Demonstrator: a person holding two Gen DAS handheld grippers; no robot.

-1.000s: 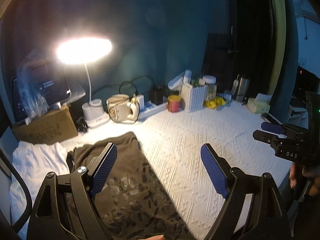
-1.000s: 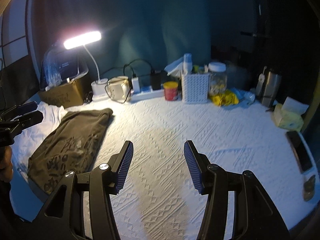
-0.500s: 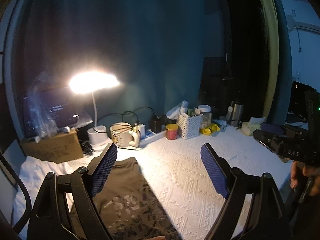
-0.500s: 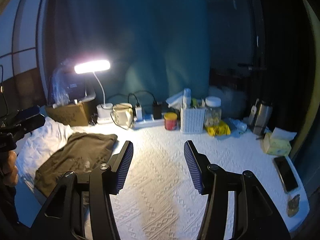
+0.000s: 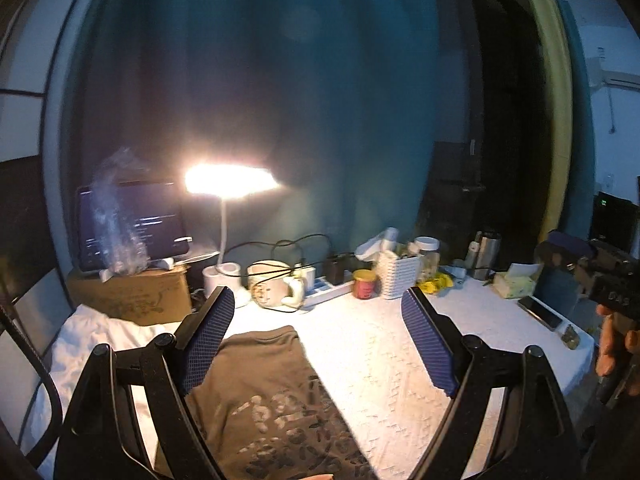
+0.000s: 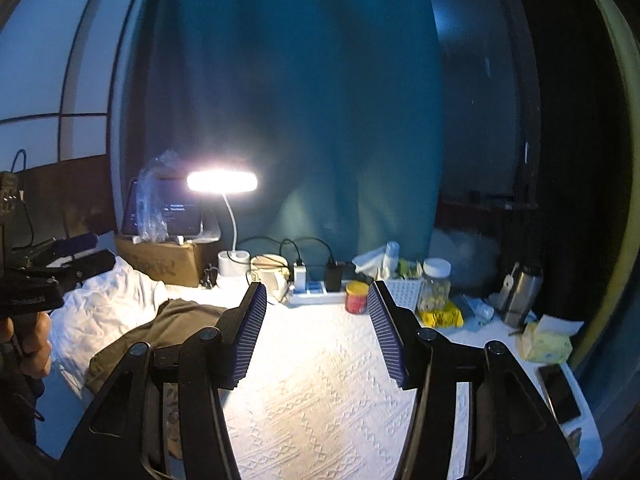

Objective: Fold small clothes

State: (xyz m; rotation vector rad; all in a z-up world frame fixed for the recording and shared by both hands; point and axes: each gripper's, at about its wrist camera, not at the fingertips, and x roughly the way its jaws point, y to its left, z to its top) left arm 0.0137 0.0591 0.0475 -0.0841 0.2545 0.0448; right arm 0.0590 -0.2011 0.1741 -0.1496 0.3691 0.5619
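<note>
**deskcam_fan:** Looking at both wrist views, the left gripper [image 5: 320,344] has its blue-padded jaws spread wide with nothing between them. It hangs above the near end of the olive-brown printed shirt [image 5: 272,400], not touching it. Same for the right gripper [image 6: 318,336] — jaws wide, nothing held, just the white textured tablecloth [image 6: 320,400] under it.

**foldnerd:** Where's the shirt sitting exactly?

**deskcam_fan:** On the left part of the table, lying flat-ish on the tablecloth with its pale print facing up. Its left edge overlaps a crumpled white garment [image 6: 104,312] that lies further left, in front of a cardboard box [image 5: 132,296]. From the right wrist view the shirt looks a bit rumpled at its far end.

**foldnerd:** And the clutter at the back?

**deskcam_fan:** A lit desk lamp [image 5: 230,180], a cream mug [image 5: 272,288], a white power strip [image 6: 316,296] with chargers plugged in, a small red jar with a yellow lid [image 6: 357,298], a white basket [image 5: 400,276] and a clear jar [image 6: 434,284] — all in a row along the teal curtain [image 6: 300,100], well apart from the shirt. A phone [image 6: 560,392] lies near the right edge.

**foldnerd:** Can each camera see the other tool?

**deskcam_fan:** Yes, each one sits at the frame edge with a hand on the grip.
</note>
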